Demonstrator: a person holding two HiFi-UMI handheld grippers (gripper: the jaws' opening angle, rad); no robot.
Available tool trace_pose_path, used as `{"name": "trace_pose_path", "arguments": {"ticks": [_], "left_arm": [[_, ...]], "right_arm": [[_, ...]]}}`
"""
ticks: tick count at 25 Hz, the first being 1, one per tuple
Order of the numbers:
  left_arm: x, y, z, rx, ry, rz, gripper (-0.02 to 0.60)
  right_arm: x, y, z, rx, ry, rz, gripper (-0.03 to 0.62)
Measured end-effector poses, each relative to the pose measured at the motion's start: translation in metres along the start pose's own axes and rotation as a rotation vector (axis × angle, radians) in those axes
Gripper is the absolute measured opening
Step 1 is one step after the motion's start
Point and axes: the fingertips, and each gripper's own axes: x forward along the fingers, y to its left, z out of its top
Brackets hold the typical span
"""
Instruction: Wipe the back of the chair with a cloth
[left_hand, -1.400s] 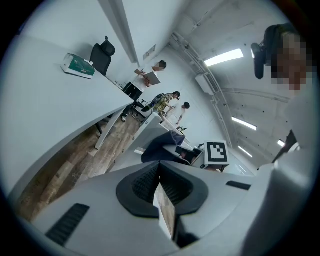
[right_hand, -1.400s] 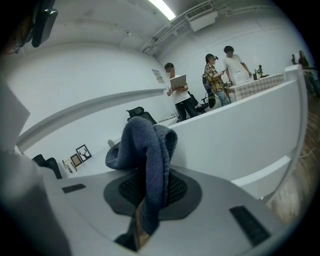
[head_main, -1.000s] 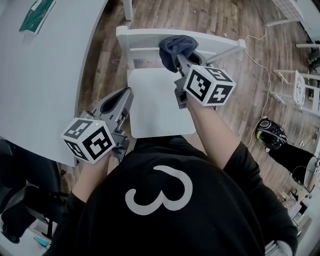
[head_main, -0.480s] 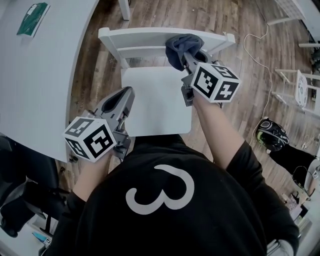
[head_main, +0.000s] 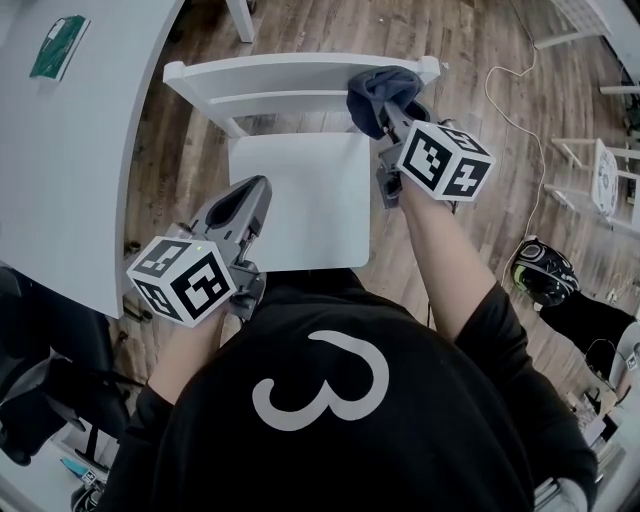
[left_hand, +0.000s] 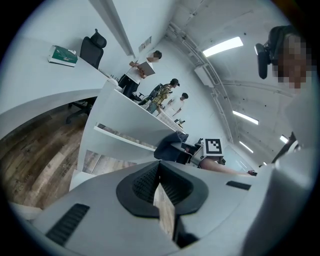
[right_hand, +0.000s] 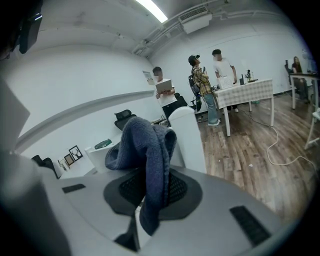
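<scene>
The right gripper (head_main: 392, 112) is clamped on a dark blue cloth (head_main: 378, 88), whose folds hang down between its jaws in the right gripper view (right_hand: 146, 150). The left gripper (head_main: 248, 192) hovers near the person, at the seat's near left corner, jaws together on nothing.

A white table (head_main: 90, 150) fills the left. The white chair (head_main: 300, 200) stands right of it, backrest on the far side; the cloth presses on the top rail near its right end. The black shirt (head_main: 330, 430) bears a white "3". The print on the green packet (head_main: 58, 46), far left on the table, is too small to read.
</scene>
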Motion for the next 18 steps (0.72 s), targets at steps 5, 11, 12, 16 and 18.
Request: {"name": "trace_pose_path", "arguments": {"ticks": [5,11,12,16,18], "left_arm": [[0.002,0.000,-0.005,-0.009,-0.008,0.014,0.014],[0.008,-0.008,-0.012,-0.018,-0.012,0.018,0.014],[0.009,-0.008,-0.014,-0.019,-0.010,0.018,0.014],[0.011,-0.007,-0.017,-0.021,-0.005,0.018,0.013],[0.010,-0.007,-0.017,-0.022,-0.005,0.015,0.014]], "right_arm": [[-0.003,-0.011,0.001,0.005,0.008,0.009,0.054],[-0.003,-0.014,-0.002,0.029,0.019,0.033,0.052],[-0.002,-0.014,-0.002,0.030,0.016,0.035,0.052],[-0.003,-0.014,-0.004,0.062,0.013,0.063,0.052],[-0.007,-0.012,-0.003,0.081,0.003,0.085,0.052]]}}
